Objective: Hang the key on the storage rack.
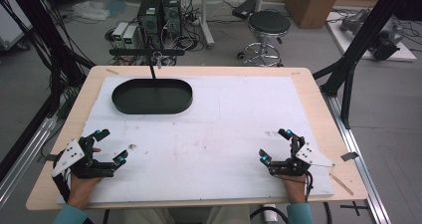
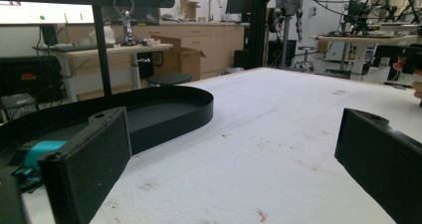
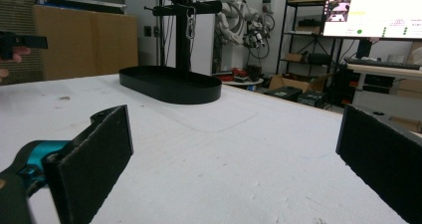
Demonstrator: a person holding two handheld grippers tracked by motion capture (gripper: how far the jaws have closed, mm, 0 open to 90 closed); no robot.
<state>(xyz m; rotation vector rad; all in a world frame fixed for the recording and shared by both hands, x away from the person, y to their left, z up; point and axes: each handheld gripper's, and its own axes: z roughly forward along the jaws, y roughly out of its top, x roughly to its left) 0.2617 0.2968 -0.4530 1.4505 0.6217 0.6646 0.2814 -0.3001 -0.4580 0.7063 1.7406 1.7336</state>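
A black oval tray (image 1: 152, 96) sits empty on the white mat (image 1: 209, 134) toward the far left, with a thin black stand (image 1: 149, 52) rising from its back and a metal ring hanging from the crossbar. My left gripper (image 1: 111, 146) rests near the front left corner of the mat, open, jaws wide apart with nothing between them. My right gripper (image 1: 274, 144) rests near the front right, also open and empty. The tray (image 2: 164, 114) lies ahead of the left gripper (image 2: 234, 169). From the right gripper (image 3: 234, 159) the tray (image 3: 169, 87) stands farther off.
The mat covers a wooden table (image 1: 318, 104). Black frame posts (image 1: 358, 40) stand at the right and left edges. Behind the table are a round stool (image 1: 267, 25), computer boxes (image 1: 159, 15) and cables on the floor.
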